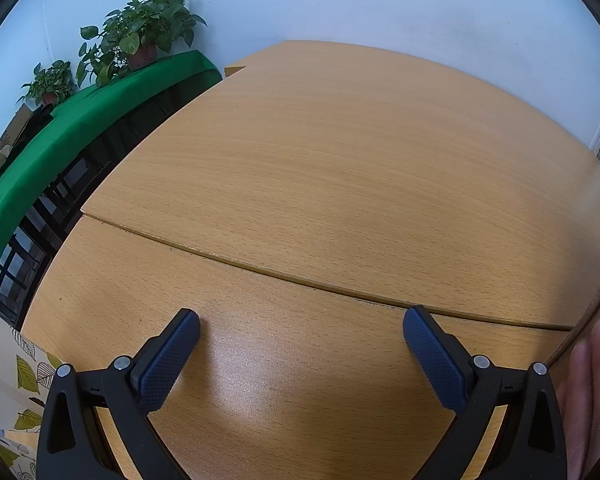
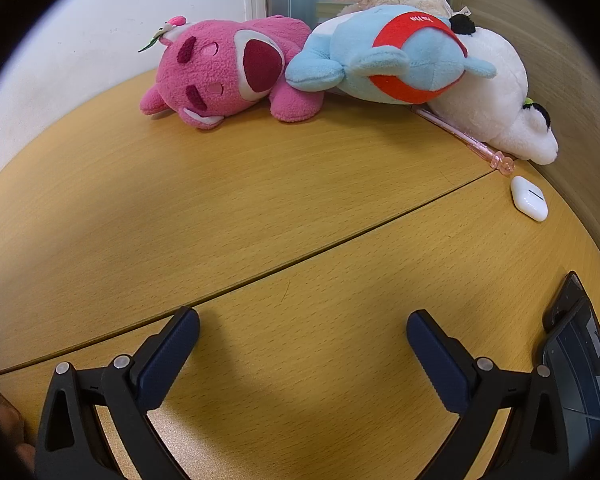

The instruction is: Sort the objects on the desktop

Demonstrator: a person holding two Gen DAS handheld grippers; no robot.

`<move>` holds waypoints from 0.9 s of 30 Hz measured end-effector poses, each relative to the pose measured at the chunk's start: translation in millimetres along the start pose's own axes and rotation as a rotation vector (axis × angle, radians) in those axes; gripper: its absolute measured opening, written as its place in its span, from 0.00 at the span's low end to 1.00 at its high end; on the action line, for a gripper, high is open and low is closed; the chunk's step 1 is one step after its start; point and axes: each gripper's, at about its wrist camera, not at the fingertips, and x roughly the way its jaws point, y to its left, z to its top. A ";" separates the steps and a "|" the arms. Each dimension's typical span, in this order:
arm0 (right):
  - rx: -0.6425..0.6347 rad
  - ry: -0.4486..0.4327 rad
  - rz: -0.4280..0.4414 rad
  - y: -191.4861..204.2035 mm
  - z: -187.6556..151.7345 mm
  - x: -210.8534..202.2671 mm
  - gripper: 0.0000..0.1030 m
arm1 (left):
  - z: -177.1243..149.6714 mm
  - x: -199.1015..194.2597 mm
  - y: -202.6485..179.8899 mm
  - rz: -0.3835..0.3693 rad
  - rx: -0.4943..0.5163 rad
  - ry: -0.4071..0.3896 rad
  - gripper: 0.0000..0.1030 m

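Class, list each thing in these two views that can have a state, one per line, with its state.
Left gripper: open, holding nothing.
Right gripper: open, holding nothing.
White earbud case: lid shut, lying flat.
Pink plush bear: lying on its side.
Blue plush toy with red band: resting on the white plush toy.

Pink plush (image 2: pixel 228 70), blue plush (image 2: pixel 384 60) and white plush (image 2: pixel 496 96) lie bunched; white earbud case (image 2: pixel 529 198) apart.

Wooden desk (image 2: pixel 260 208) bearing plush toys (image 2: pixel 228 68), earbud case (image 2: pixel 529 198).
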 end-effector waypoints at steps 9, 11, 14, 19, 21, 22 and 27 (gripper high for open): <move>0.001 -0.001 0.001 -2.5 2.7 -0.5 1.00 | -0.2 -1.4 0.2 0.000 0.001 0.000 1.00; 0.001 0.000 0.001 -1.5 2.5 1.0 1.00 | 0.0 -1.0 0.3 0.000 0.001 0.000 1.00; 0.001 -0.001 0.001 -0.9 3.1 0.8 1.00 | -0.1 -1.1 0.3 -0.001 0.001 0.000 1.00; 0.001 -0.001 0.001 0.1 4.2 2.2 1.00 | 0.2 -1.1 0.2 -0.001 0.001 0.000 1.00; 0.002 -0.002 0.001 0.3 3.9 2.4 1.00 | 0.1 -1.5 0.1 0.000 0.001 0.000 1.00; 0.001 -0.002 0.001 0.1 4.0 2.4 1.00 | 0.1 -0.5 0.2 -0.001 0.001 0.000 1.00; 0.002 -0.002 0.001 0.0 4.5 1.3 1.00 | 0.8 0.0 0.3 -0.001 0.001 0.000 1.00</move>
